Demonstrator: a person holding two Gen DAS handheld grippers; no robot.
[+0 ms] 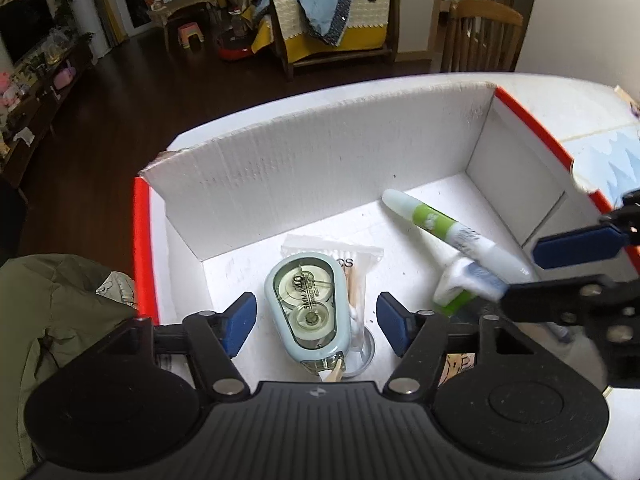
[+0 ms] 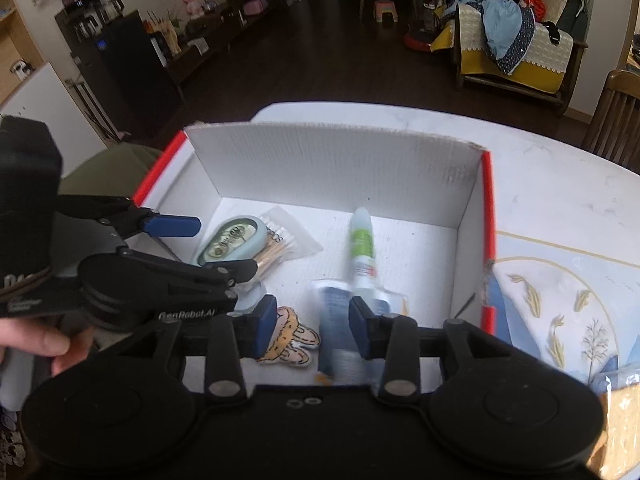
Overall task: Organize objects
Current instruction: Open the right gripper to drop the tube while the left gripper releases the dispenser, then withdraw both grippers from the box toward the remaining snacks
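A white cardboard box (image 1: 320, 184) (image 2: 340, 168) with red edges holds the items. A pale blue correction tape dispenser (image 1: 308, 308) (image 2: 234, 240) lies on a pack of cotton swabs (image 1: 356, 268) (image 2: 280, 248). My left gripper (image 1: 316, 322) (image 2: 208, 248) stands open around the dispenser, its blue pads clear of both sides. A green-and-white pen-like tube (image 1: 448, 228) (image 2: 362, 248) lies slanted, one end on a blue-white packet (image 1: 464, 284) (image 2: 334, 308). My right gripper (image 2: 313, 328) (image 1: 520, 274) is open over that blurred packet, and its left pad stands clear of it.
A cartoon sticker (image 2: 288, 340) lies on the box floor near the right gripper's left pad. The box stands on a white table (image 2: 560, 184) with a patterned mat (image 2: 560, 304). An olive garment (image 1: 60, 320) lies left of the box. A hand (image 2: 40, 344) holds the left gripper.
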